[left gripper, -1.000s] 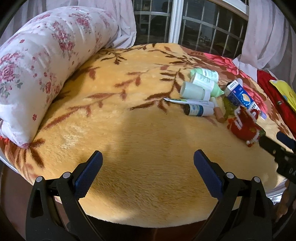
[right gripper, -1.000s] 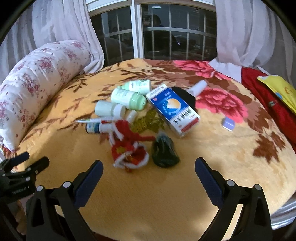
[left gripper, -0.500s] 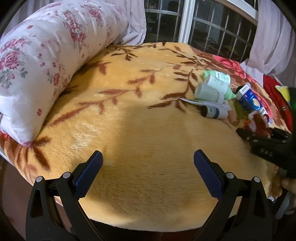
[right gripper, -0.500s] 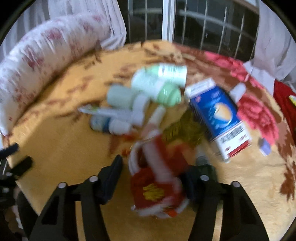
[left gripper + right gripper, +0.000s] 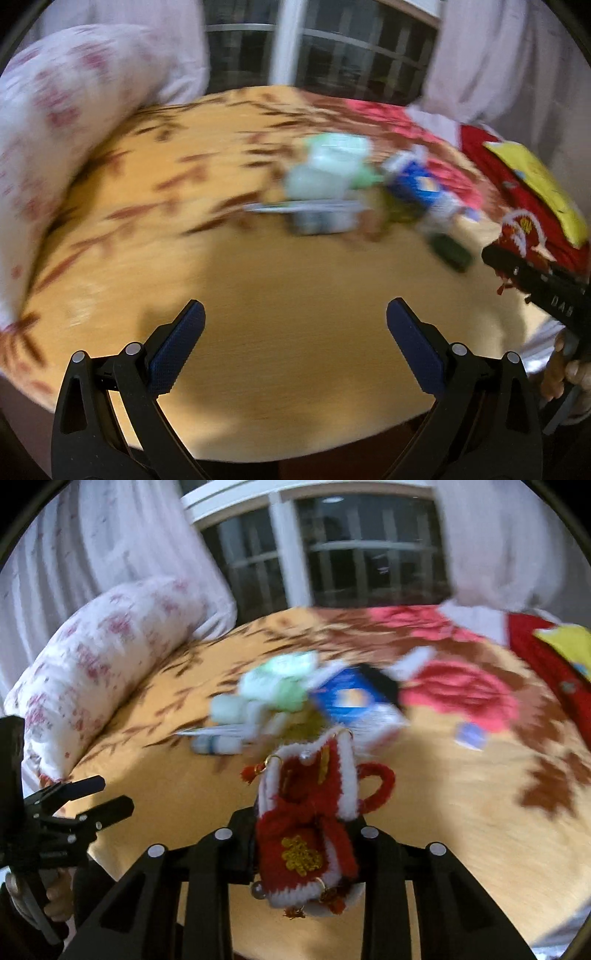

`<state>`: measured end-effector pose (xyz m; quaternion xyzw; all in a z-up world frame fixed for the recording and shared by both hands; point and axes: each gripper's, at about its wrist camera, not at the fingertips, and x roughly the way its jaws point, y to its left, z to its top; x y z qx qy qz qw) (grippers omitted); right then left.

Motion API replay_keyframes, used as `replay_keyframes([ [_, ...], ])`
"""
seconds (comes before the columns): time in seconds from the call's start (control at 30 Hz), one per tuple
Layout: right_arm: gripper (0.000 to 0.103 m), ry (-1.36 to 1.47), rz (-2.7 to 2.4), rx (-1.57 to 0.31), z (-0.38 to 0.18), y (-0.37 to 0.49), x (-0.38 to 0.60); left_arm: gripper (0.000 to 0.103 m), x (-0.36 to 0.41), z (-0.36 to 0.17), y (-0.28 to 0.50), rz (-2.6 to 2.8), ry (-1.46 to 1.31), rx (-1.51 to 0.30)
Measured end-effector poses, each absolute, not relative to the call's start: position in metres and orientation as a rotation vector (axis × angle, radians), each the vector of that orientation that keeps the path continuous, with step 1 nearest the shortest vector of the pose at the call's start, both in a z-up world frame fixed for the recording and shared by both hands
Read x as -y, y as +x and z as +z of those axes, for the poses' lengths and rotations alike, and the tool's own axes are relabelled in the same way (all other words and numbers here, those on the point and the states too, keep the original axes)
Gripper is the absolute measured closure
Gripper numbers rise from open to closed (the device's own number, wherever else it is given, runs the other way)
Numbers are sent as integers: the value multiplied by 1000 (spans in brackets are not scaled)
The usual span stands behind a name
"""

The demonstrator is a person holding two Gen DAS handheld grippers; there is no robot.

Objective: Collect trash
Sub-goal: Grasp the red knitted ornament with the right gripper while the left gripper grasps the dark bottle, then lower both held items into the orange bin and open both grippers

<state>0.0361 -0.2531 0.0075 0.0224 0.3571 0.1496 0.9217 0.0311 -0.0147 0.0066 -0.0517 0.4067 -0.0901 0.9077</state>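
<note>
A red and white knitted ornament [image 5: 310, 819] with gold stitching hangs above the yellow blanket [image 5: 424, 812], clamped in my right gripper [image 5: 306, 827], whose jaws are still closing on it. In the left wrist view that ornament [image 5: 524, 232] shows at the far right. Behind it lies the blurred pile: pale green bottles [image 5: 280, 686], a blue and white carton [image 5: 354, 701], a small bottle [image 5: 218, 744] and a dark green lump [image 5: 450, 251]. My left gripper [image 5: 295, 314] stands open over bare blanket, nothing between its blue pads.
A long floral pillow [image 5: 103, 664] lies along the bed's left side. Red cloth [image 5: 535, 653] with a yellow item [image 5: 569, 642] covers the far right. A small blue packet [image 5: 471, 736] sits apart on the blanket. Window bars and curtains stand behind.
My right gripper went forward, closed around the red ornament and drew it up off the blanket. The left gripper swung toward the pile and stayed open.
</note>
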Motion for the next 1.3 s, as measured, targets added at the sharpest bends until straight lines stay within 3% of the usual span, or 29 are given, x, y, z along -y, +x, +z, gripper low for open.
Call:
replay_keyframes([
  [0.33, 73, 194, 22, -765, -15, -6, 389, 7, 158, -1, 82, -264, -82, -913],
  [0.63, 71, 267, 31, -740, -28, -19, 423, 7, 190, -36, 125, -15, -114, -1004],
  [0.7, 71, 272, 37, -734, -29, -18, 425, 13, 193, -37, 127, 13, -90, -991],
  [0.83, 70, 279, 45, -724, -30, -20, 425, 66, 195, -34, 124, -28, -42, -966],
  [1.3, 70, 257, 133, -698, -16, -40, 388, 67, 141, -1, 63, -296, -86, -850],
])
